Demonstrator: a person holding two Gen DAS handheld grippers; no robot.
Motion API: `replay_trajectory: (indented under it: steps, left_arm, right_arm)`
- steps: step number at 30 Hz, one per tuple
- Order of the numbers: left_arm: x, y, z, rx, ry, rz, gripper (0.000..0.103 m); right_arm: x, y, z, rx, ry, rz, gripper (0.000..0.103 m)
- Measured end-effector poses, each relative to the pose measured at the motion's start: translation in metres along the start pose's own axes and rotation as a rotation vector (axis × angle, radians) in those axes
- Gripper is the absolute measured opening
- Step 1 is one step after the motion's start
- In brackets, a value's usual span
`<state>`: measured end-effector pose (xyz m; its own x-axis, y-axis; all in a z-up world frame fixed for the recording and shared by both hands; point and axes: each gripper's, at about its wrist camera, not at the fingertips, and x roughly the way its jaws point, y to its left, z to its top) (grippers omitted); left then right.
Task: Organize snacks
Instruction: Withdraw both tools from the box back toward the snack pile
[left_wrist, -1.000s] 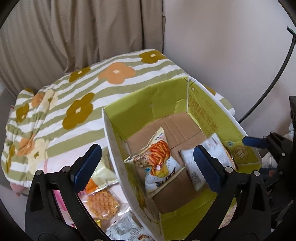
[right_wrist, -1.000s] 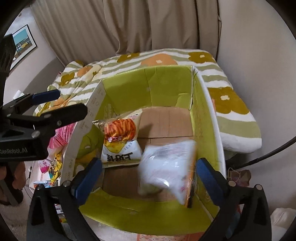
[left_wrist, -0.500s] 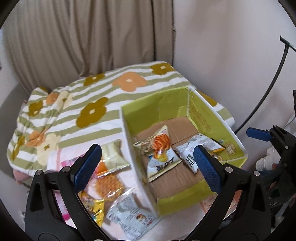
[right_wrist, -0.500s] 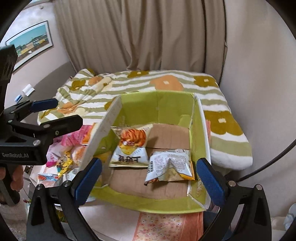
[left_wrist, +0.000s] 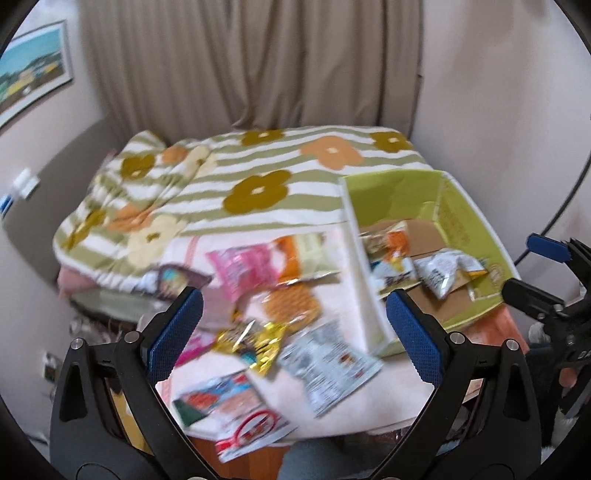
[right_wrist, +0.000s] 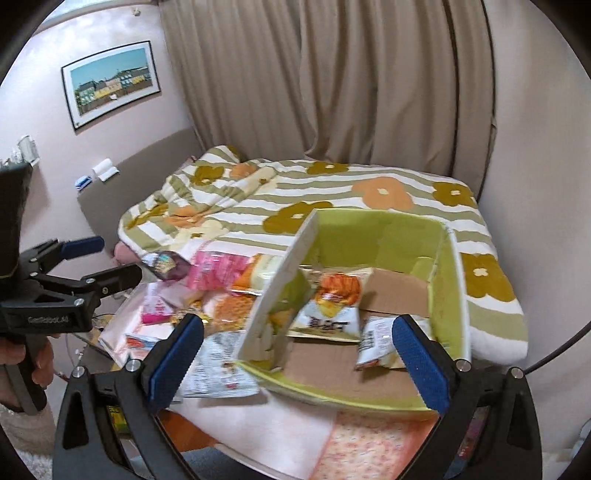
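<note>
- A bedroom: beige curtains (right_wrist: 332, 81) hang behind a bed covered by a green-striped flowered quilt (left_wrist: 236, 184); a framed picture (right_wrist: 112, 83) hangs on the pink wall at left.
- At the foot of the bed a low table with a pale cloth (left_wrist: 351, 413) carries loose snack packets and a box.
- Left gripper (left_wrist: 293, 332) hovers over the loose packets, its blue-padded fingers (left_wrist: 175, 332) spread wide and holding nothing.
- Beneath it, from left: a pink packet (left_wrist: 243, 267), a waffle-print packet (left_wrist: 291, 306), a gold packet (left_wrist: 255, 339), a red-and-white packet (left_wrist: 236, 413) at the near edge, a grey-white packet (left_wrist: 327, 365). All are blurred.
- Just right of them stands the green-lined cardboard box (right_wrist: 447, 295), open-topped, on the table's right side.
- Inside lie an orange-and-white chip bag (right_wrist: 330, 302) at left and a white crumpled bag (right_wrist: 376, 343) at right, near each other.
- Right gripper (right_wrist: 293, 356) hangs before the box, fingers wide apart, empty.
</note>
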<state>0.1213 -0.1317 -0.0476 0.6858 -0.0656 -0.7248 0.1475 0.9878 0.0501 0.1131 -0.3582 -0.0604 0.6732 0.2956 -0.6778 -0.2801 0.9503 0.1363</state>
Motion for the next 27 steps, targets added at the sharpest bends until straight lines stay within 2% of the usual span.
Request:
replay_trajectory:
  steps: [7,14,18,22,27]
  left_arm:
    - [-0.005,0.067,-0.033,-0.115,0.047,0.025,0.099]
    - [0.018,0.120,-0.082,-0.208,0.192,0.001,0.099]
    - [0.036,0.131,-0.111,-0.223,0.260,-0.049,0.099]
    - [0.063,0.136,-0.138,-0.235,0.334,-0.101,0.099]
    - [0.091,0.128,-0.147,-0.261,0.391,-0.173,0.099]
  right_arm:
    - [0.018,0.042,-0.010,0.024,0.024,0.013,0.102]
    - [0.050,0.096,-0.026,0.030,0.099,-0.013,0.102]
    - [0.072,0.119,-0.047,-0.011,0.131,-0.085,0.102]
    - [0.093,0.135,-0.069,-0.023,0.156,-0.106,0.102]
    - [0.122,0.147,-0.090,-0.070,0.192,-0.155,0.102]
